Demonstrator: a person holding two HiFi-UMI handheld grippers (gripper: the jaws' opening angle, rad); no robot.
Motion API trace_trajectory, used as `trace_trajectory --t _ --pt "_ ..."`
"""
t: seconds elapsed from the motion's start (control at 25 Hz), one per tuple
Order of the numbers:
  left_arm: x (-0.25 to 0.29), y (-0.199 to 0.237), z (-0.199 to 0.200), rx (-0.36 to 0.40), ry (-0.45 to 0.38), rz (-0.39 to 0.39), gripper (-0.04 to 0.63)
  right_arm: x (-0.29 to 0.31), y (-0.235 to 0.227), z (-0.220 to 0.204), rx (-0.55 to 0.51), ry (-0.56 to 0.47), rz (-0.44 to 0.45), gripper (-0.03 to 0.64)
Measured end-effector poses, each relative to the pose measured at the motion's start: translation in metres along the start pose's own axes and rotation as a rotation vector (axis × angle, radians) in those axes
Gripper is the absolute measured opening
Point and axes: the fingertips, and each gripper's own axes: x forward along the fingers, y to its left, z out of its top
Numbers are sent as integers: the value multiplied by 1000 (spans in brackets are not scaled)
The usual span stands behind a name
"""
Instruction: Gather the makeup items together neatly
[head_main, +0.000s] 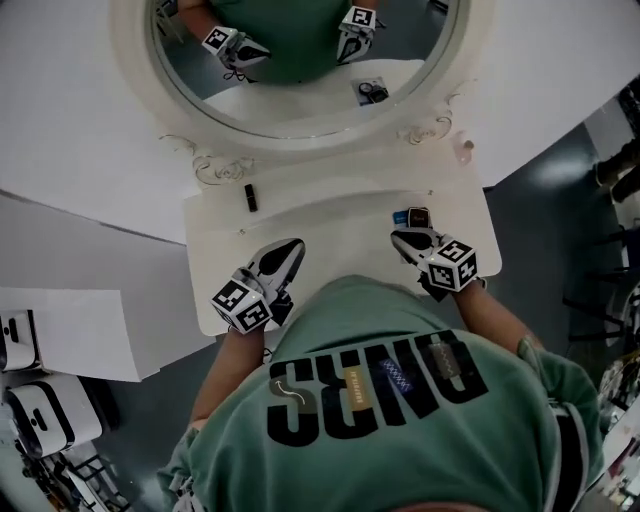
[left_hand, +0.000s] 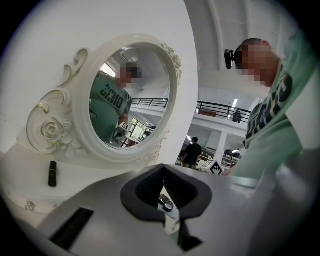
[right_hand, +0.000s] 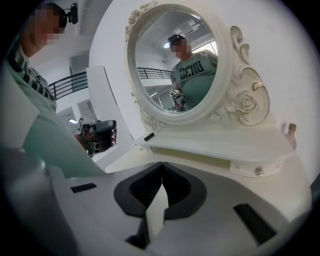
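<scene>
White desk (head_main: 340, 228) is filling the middle of the head view. A raised shelf (head_main: 330, 175) is running along its back edge.

Oval mirror (head_main: 300, 138) in an ornate white frame is standing on that shelf, reflecting both grippers and the person.

Person in a green shirt (head_main: 400, 400) is leaning over the desk's front edge, one gripper in each hand.

Left gripper (head_main: 293, 245) is hanging over the front-left part of the desk. In the left gripper view its jaws (left_hand: 162, 168) are meeting at the tips with nothing pinched. Small dark pieces are showing through the slit below them, lying on the desk beyond.

Right gripper (head_main: 402, 238) is hovering over the front-right part of the desk. Its jaws (right_hand: 162, 166) are pressing together, empty.

Dark compact (head_main: 419, 216) and blue item (head_main: 400, 216) are lying side by side near the desk's right edge, just past the right gripper's tips.

Black tube (head_main: 250, 197) is lying on the left part of the shelf, well apart from those two.

Small pale bottle (head_main: 463, 150) is standing at the shelf's right end, near the back-right corner.
</scene>
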Motion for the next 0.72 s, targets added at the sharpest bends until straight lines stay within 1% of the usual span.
trace_trajectory --t 0.08,0.12,0.16,0.24,0.4,0.48,0.6,0.72 --pt "23 -11 -8 -11 8 16 9 -16 -33 -11 -73 43 -28 -1" --pt "34 -16 -13 -19 11 25 9 -22 -50 -18 -117 75 -41 33" --pt "44 -22 -17 -25 13 33 9 -27 -66 -27 -161 113 -48 82" --pt "61 -33 -24 -33 15 49 9 -32 -97 -42 -239 185 -47 158" --pt "82 -53 -34 -37 21 99 9 -25 -147 -67 -373 312 -29 235" --pt "86 -60 -39 -40 25 126 9 -16 -165 -78 -406 364 -25 262" --pt "82 -67 -46 -49 33 177 9 -3 -175 -93 -438 431 33 293" --pt "74 -73 -53 -53 34 232 9 0 -180 -111 -520 511 128 310"
